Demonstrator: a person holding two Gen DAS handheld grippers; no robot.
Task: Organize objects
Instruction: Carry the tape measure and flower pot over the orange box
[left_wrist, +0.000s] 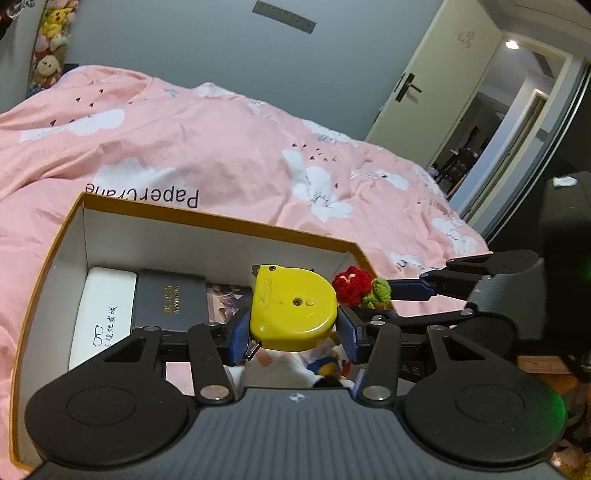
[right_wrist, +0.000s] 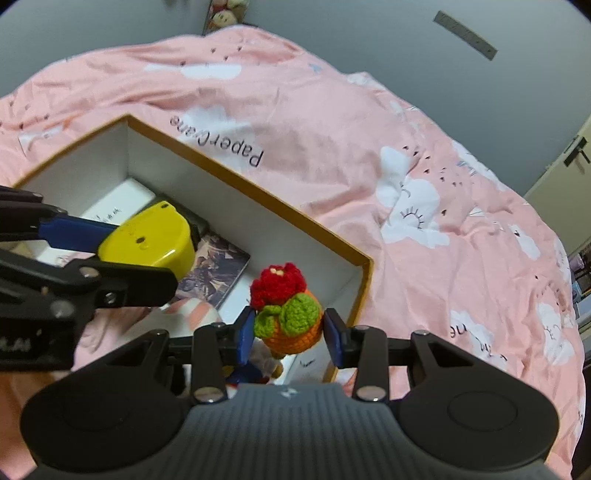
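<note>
A: What is the left gripper (left_wrist: 293, 334) holding?

B: A yellow tape measure (left_wrist: 291, 308). The two blue pads squeeze it, one on each side, so the jaws stand about half open around it. It sits in the middle of the left wrist view, up over the box (left_wrist: 221, 221).

A: And the right gripper (right_wrist: 289, 334)?

B: It has a little yarn flower pot (right_wrist: 291, 314). The pot is orange, with green leaves and a red flower on top. The blue pads press on its sides (the jaws are a bit closer together than the left ones). It is in the low middle of the right wrist view, over the right end of the box.

A: Where is the box?

B: It lies on the pink bedspread (left_wrist: 221, 140) with white flowers. It has an orange rim and white walls. In the left wrist view it fills the lower left.

A: What is inside?

B: A white case (left_wrist: 101, 314) by the left wall, a dark book (left_wrist: 168, 299) next to it, then a picture booklet (right_wrist: 216, 275). There is also a soft toy (left_wrist: 325, 363) under the grippers, but I cannot see it well.

A: Are the two grippers close?

B: Yes, side by side. In the right wrist view the left one comes in from the left edge with the yellow thing.
</note>
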